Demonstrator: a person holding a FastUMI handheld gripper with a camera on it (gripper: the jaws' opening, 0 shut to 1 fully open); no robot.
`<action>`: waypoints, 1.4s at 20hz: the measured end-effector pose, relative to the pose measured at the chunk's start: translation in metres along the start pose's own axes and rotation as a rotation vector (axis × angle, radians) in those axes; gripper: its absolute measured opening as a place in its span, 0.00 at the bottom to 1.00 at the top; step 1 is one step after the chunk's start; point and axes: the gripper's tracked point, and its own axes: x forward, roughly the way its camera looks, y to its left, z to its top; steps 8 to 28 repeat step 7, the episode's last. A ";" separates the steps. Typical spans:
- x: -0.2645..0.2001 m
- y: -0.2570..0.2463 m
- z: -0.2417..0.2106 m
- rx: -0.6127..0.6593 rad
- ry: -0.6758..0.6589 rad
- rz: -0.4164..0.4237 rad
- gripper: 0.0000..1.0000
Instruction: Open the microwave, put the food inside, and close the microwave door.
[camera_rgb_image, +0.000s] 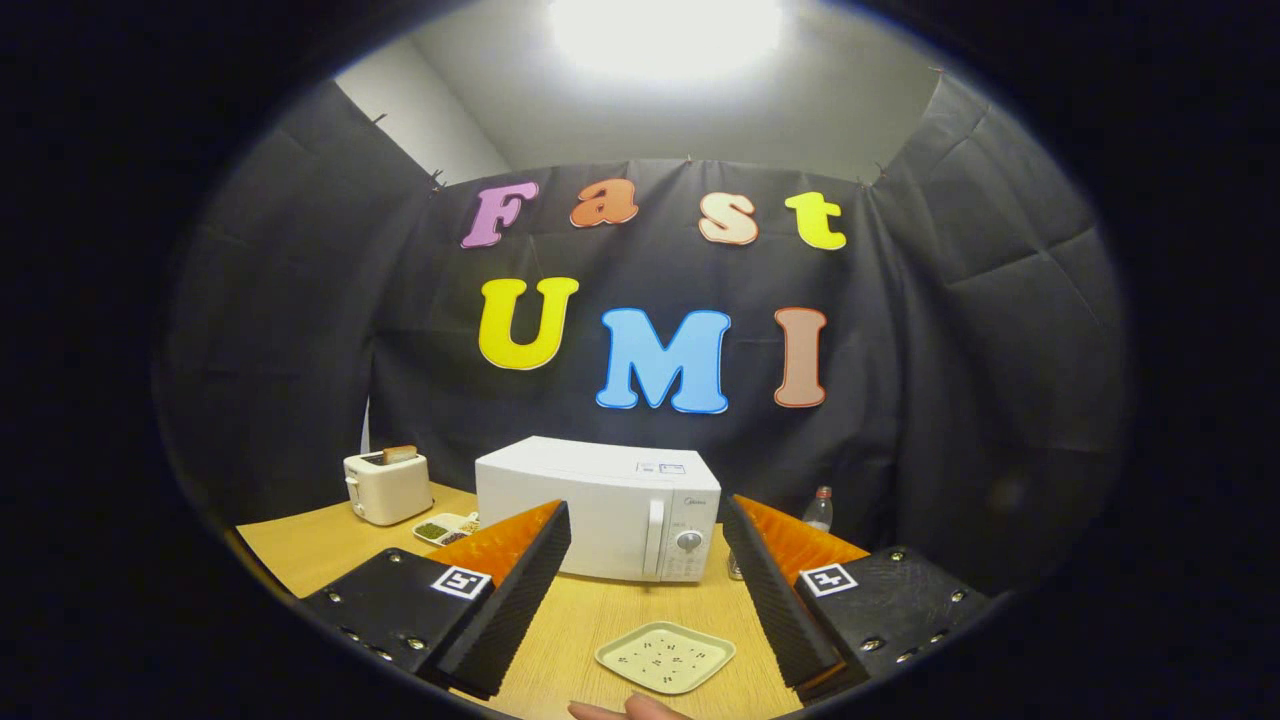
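Note:
A white microwave (600, 505) stands on the wooden table (300, 545) beyond my fingers, its door shut, with a vertical handle (655, 535) and a round knob (689, 541) on its right side. A pale square plate (665, 656) with small dark specks lies on the table between my fingers, closer than the microwave. My gripper (645, 530) is open, held above the table, with nothing between its fingers.
A white toaster (387, 486) with a slice of bread in it stands at the back left. A small divided dish (447, 527) with food lies left of the microwave. A clear bottle (818, 510) stands right of it. A person's fingertips (625, 709) show just below the plate.

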 end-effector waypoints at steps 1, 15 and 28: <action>-0.001 0.001 0.000 -0.006 -0.004 0.004 0.97; -0.001 0.008 -0.007 -0.016 0.019 0.012 0.97; -0.001 0.008 -0.007 -0.016 0.019 0.012 0.97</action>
